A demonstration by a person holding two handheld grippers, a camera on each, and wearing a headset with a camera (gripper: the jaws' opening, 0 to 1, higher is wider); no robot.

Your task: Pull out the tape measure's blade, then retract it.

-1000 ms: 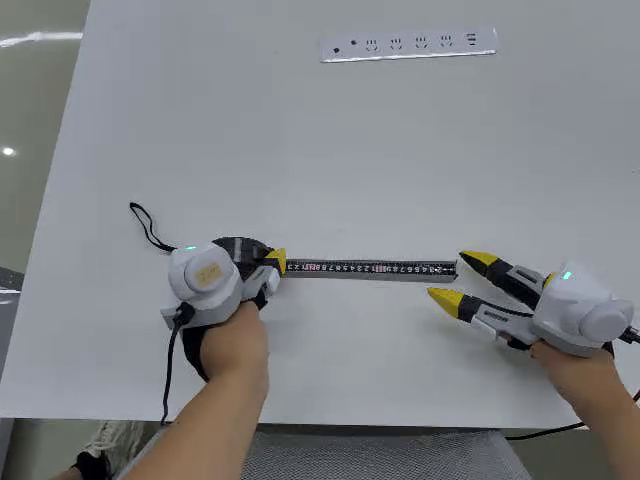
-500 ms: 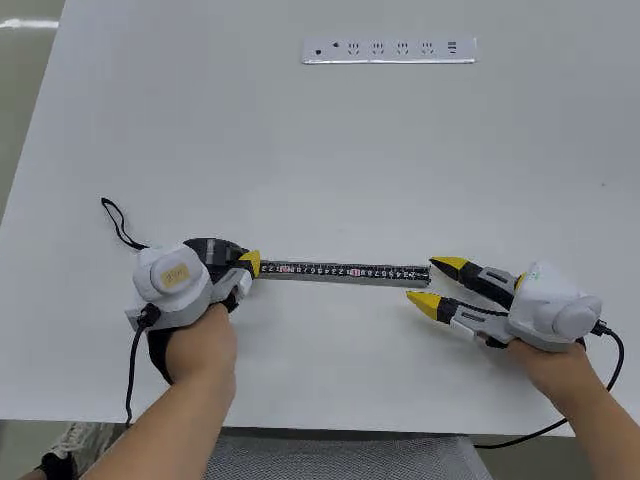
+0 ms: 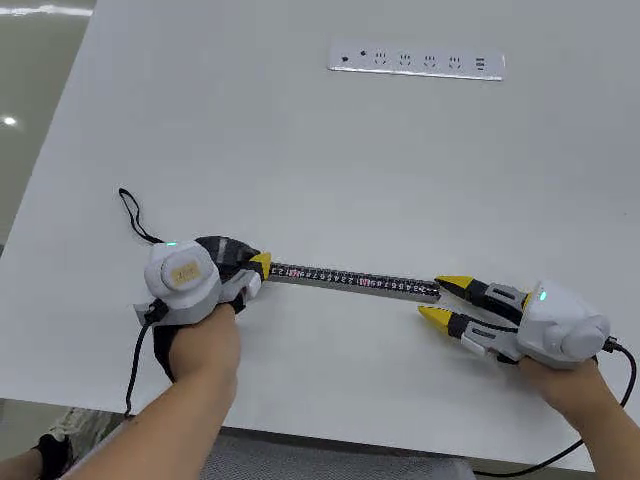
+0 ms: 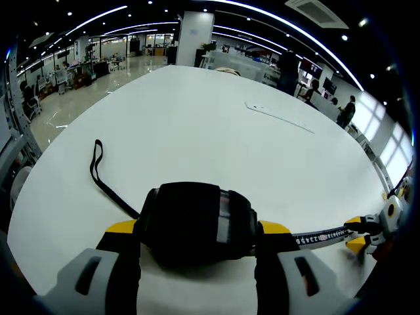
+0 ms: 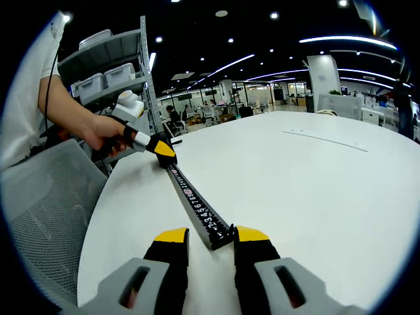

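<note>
Black tape measure case point(image 4: 197, 216) clamped in left tongs point(image 4: 198, 228), blade point(image 3: 350, 279) tip between parted right tongs point(image 5: 211, 234)

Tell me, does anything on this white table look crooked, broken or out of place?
Nothing stands out. The left tongs clamp the round black tape measure case; its numbered metal blade lies straight on the white table, its end between the open yellow-tipped right tongs. The white power strip lies flat.

the right gripper point(image 3: 438, 297) has edged toward 9 o'clock and its jaws stand closer together than a second ago; the free end of the blade point(image 3: 355, 281) now lies between them, not yet pinched.
</note>
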